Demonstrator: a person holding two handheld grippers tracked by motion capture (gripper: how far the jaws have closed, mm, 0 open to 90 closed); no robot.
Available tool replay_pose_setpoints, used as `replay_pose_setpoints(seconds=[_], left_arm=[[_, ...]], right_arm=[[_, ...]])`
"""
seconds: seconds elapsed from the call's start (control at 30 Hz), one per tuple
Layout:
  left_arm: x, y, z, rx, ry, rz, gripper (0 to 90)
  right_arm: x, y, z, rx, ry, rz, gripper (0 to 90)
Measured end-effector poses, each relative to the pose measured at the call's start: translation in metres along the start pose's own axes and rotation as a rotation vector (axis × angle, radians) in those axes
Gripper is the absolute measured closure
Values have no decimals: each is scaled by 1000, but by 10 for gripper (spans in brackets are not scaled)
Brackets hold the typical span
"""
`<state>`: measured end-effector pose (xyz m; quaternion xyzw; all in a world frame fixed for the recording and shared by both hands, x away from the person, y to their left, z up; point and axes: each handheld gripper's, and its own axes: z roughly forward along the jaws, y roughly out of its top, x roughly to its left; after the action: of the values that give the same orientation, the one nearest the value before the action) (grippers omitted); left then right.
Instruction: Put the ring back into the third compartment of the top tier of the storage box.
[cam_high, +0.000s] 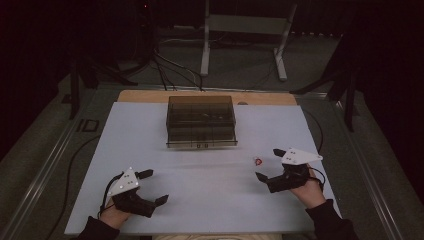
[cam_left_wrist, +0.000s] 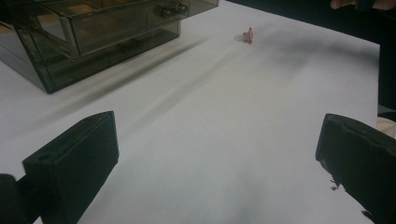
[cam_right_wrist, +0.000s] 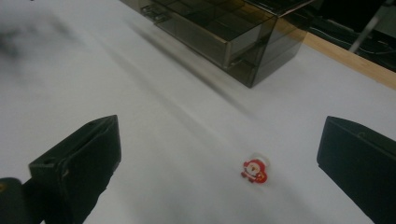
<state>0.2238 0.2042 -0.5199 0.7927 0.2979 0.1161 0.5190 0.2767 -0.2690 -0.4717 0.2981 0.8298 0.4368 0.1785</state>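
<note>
Dark floor and cables lie behind my white worktop (cam_high: 150, 150), which carries few things. At the left, my left tongs (cam_high: 148, 188) hover low over bare surface, the jaws standing wide apart and holding nothing. In the middle, toward the far edge, stands a smoky transparent plastic drawer box (cam_high: 201, 121), its drawers looking closed. To the right of it, on open worktop and well apart from the box, lies the small red and white Santa figure (cam_right_wrist: 255, 170), flat on its back. My right tongs (cam_high: 270, 164) are just beside it, jaws also wide and empty. I judge the figure is very light, stiff and thin, so it may slide; I would pinch it by its two side edges.
</note>
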Motion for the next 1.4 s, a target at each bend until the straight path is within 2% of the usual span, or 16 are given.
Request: replay_pose_setpoints(seconds=[0.33,0.37,0.5,0.6,0.7,0.9,1.07,1.1,1.13,1.17,1.27,1.33,1.37,1.4], left_arm=[[0,0,0,-1,-2,-2,0],[0,0,0,-1,-2,-3,0],[0,0,0,-1,-3,-2,0],[0,0,0,-1,-3,-2,0],[1,0,0,-1,-4,-3,0],[0,0,0,-2,-6,-2,0],[0,0,0,-3,-6,-2,0],[0,0,0,-3,-7,-2,0],[0,0,0,-3,-7,-2,0],[0,0,0,-2,-6,-2,0],[0,0,0,-1,-6,-1,0],[0,0,0,-2,-6,-1,0],[0,0,0,-3,-6,-2,0],[0,0,0,-2,-6,-2,0]], right_arm=[[-14,4,19,12,-36,41,2],[-17,4,25,27,-56,44,2],[-21,2,34,51,-83,59,2],[-21,1,39,76,-84,71,2],[-21,1,43,91,-106,85,2],[-24,-6,53,120,-173,125,2],[-22,-11,61,150,-181,146,2],[-20,-12,63,158,-190,152,27],[-20,-13,65,168,-201,163,113],[-19,-14,67,171,-213,179,156],[-19,-15,70,182,-209,205,176],[-19,-17,71,184,-210,205,207],[-19,-18,71,185,-204,223,242],[-19,-18,72,187,-217,226,262]])
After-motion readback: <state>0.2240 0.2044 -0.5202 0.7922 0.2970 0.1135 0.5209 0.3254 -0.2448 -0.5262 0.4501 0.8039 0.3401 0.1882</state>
